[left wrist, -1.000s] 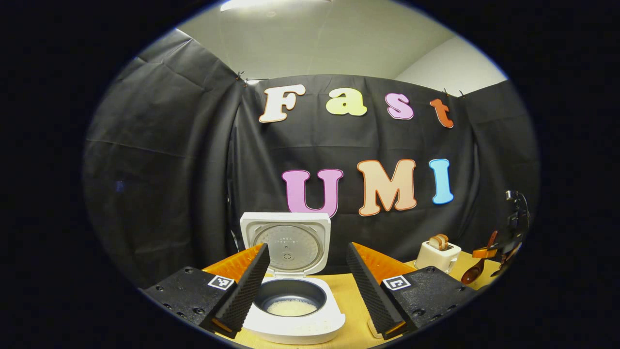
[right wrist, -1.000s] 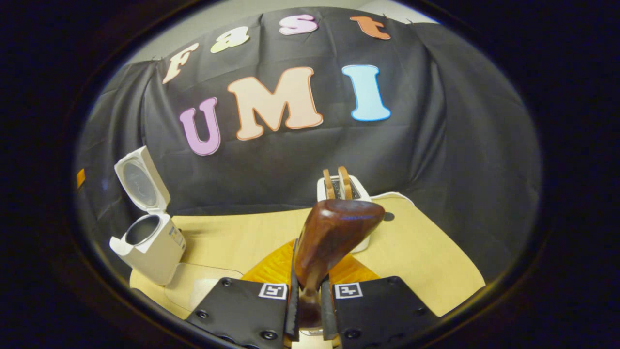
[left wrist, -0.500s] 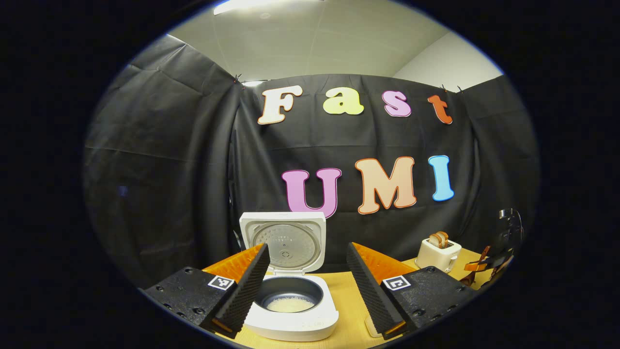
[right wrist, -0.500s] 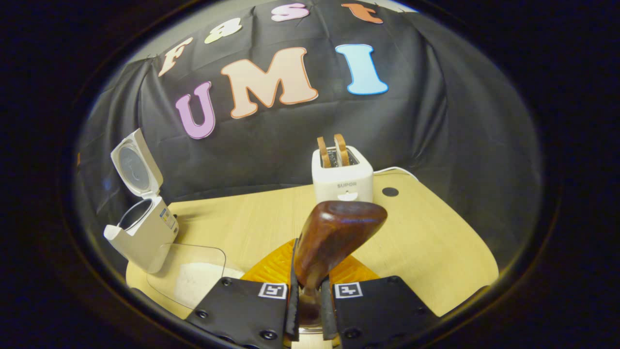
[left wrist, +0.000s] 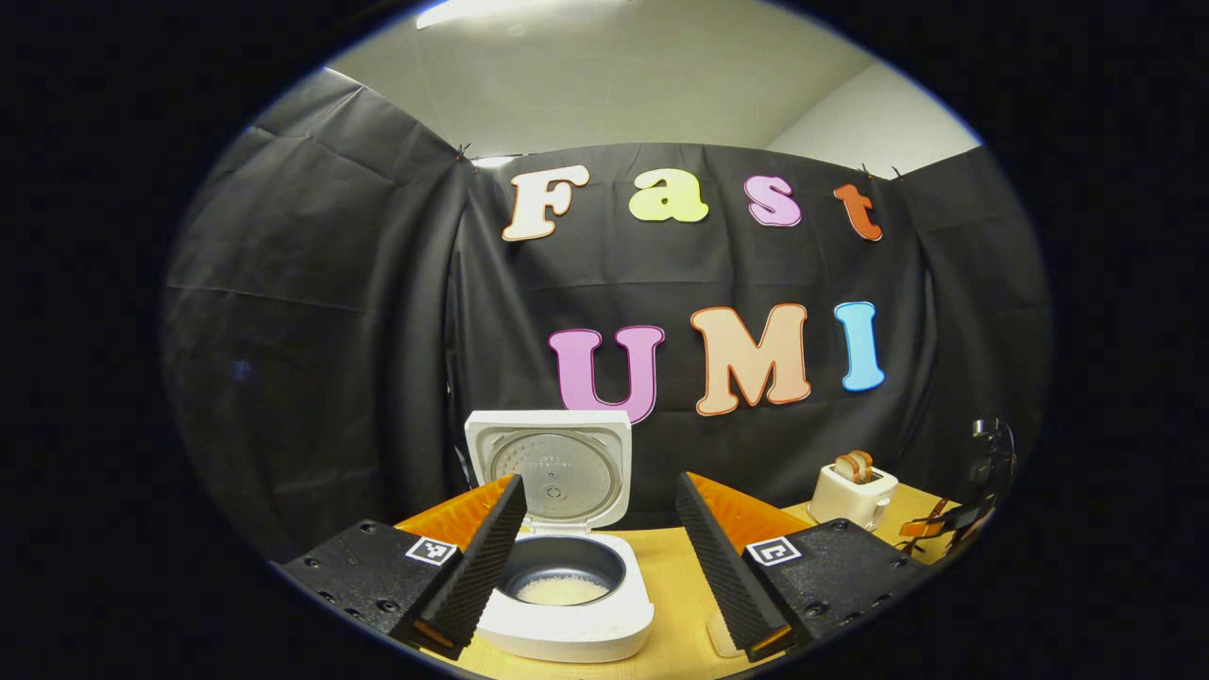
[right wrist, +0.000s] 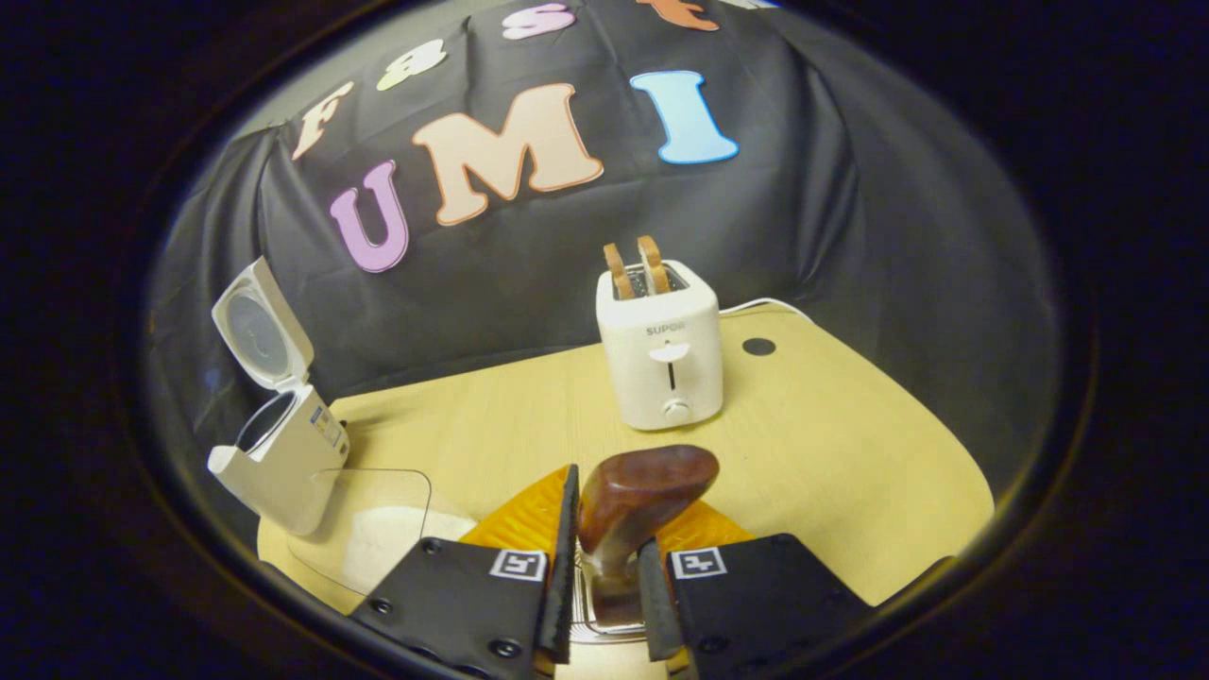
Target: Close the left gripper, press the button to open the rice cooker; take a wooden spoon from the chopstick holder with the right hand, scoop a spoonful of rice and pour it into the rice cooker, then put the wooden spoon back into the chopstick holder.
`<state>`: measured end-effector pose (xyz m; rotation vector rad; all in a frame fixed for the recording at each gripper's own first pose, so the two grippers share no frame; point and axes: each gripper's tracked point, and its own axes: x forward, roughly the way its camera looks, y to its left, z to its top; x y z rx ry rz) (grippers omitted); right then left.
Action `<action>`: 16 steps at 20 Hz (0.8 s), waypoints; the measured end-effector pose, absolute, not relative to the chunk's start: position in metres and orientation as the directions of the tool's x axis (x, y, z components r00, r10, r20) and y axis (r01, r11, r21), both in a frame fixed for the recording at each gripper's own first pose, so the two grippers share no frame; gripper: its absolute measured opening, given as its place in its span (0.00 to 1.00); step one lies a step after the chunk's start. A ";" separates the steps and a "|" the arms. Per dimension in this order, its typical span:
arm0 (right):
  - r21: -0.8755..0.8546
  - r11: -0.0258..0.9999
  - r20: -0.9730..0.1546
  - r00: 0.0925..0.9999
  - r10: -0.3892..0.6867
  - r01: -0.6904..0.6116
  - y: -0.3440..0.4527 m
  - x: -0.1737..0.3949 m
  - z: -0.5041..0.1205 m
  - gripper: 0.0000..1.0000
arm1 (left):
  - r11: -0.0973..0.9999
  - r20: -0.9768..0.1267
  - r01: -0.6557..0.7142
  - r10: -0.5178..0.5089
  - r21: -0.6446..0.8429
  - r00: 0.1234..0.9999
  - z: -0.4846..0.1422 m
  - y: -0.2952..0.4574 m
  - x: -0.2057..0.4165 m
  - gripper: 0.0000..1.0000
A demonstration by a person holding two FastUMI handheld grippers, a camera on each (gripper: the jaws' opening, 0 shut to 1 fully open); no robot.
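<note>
While tilted down, right hand-held gripper (right wrist: 604,576) around wooden spoon (right wrist: 633,501).

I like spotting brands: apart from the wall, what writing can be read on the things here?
"SUPOR": front of the toaster.
Sticker on the rice cooker side: too small to read.
Print inside its lid: too small.
Square markers on the left gripper and right gripper: patterns, not words.
</note>
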<state>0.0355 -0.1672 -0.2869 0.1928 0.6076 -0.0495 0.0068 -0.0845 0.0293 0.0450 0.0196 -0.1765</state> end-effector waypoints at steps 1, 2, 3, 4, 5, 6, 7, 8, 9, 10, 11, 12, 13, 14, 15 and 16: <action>0.149 0.983 -0.560 0.828 -0.010 0.112 -0.172 0.037 -0.281 0.44 | 0.983 -0.021 0.177 -0.176 0.042 0.984 0.030 -0.084 0.007 0.95; 0.127 0.984 -0.551 0.834 -0.032 0.122 -0.178 0.037 -0.275 0.48 | 0.983 -0.019 0.178 -0.178 0.041 0.984 0.031 -0.084 0.008 0.95; 0.111 0.985 -0.539 0.841 -0.052 0.132 -0.184 0.038 -0.268 0.51 | 0.983 -0.016 0.179 -0.178 0.041 0.984 0.031 -0.083 0.009 0.95; 0.095 0.986 -0.528 0.846 -0.069 0.140 -0.189 0.036 -0.263 0.62 | 0.983 -0.014 0.180 -0.179 0.038 0.984 0.032 -0.083 0.011 0.95; 0.077 0.985 -0.513 0.853 -0.092 0.152 -0.196 0.036 -0.255 0.73 | 0.983 -0.012 0.180 -0.180 0.034 0.984 0.032 -0.081 0.012 0.95; 0.054 0.984 -0.498 0.859 -0.120 0.169 -0.204 0.035 -0.247 0.85 | 0.983 -0.010 0.180 -0.180 0.028 0.984 0.032 -0.079 0.013 0.95; 0.036 0.982 -0.482 0.864 -0.145 0.185 -0.211 0.035 -0.238 0.96 | 0.983 -0.008 0.182 -0.182 0.021 0.983 0.033 -0.078 0.017 0.95; 0.022 0.979 -0.464 0.870 -0.168 0.201 -0.218 0.034 -0.228 0.95 | 0.983 -0.007 0.182 -0.182 0.014 0.983 0.033 -0.076 0.020 0.95; 0.018 0.977 -0.446 0.876 -0.183 0.213 -0.223 0.033 -0.217 0.95 | 0.983 -0.006 0.185 -0.185 0.010 0.983 0.033 -0.075 0.024 0.95; 0.015 0.974 -0.430 0.881 -0.199 0.227 -0.227 0.033 -0.207 0.95 | 0.982 -0.007 0.191 -0.191 0.006 0.982 0.033 -0.075 0.028 0.95; 0.014 0.971 -0.412 0.887 -0.210 0.237 -0.229 0.032 -0.195 0.95 | 0.981 -0.006 0.195 -0.195 0.000 0.981 0.033 -0.073 0.033 0.95; 0.014 0.969 -0.393 0.893 -0.220 0.245 -0.231 0.031 -0.183 0.95 | 0.980 -0.005 0.197 -0.197 -0.008 0.980 0.035 -0.070 0.040 0.95; 0.015 0.968 -0.375 0.899 -0.225 0.249 -0.232 0.032 -0.171 0.95 | 0.981 -0.005 0.195 -0.196 -0.016 0.981 0.035 -0.066 0.048 0.95; 0.016 0.969 -0.361 0.905 -0.225 0.247 -0.231 0.031 -0.161 0.95 | 0.982 -0.006 0.190 -0.190 -0.024 0.982 0.037 -0.061 0.057 0.94; 0.014 0.968 -0.348 0.909 -0.231 0.251 -0.231 0.030 -0.152 0.95 | 0.982 -0.006 0.184 -0.185 -0.032 0.983 0.039 -0.056 0.068 0.92; 0.012 0.967 -0.337 0.911 -0.236 0.255 -0.232 0.029 -0.144 0.95 | 0.982 -0.009 0.184 -0.184 -0.040 0.983 0.040 -0.052 0.078 0.92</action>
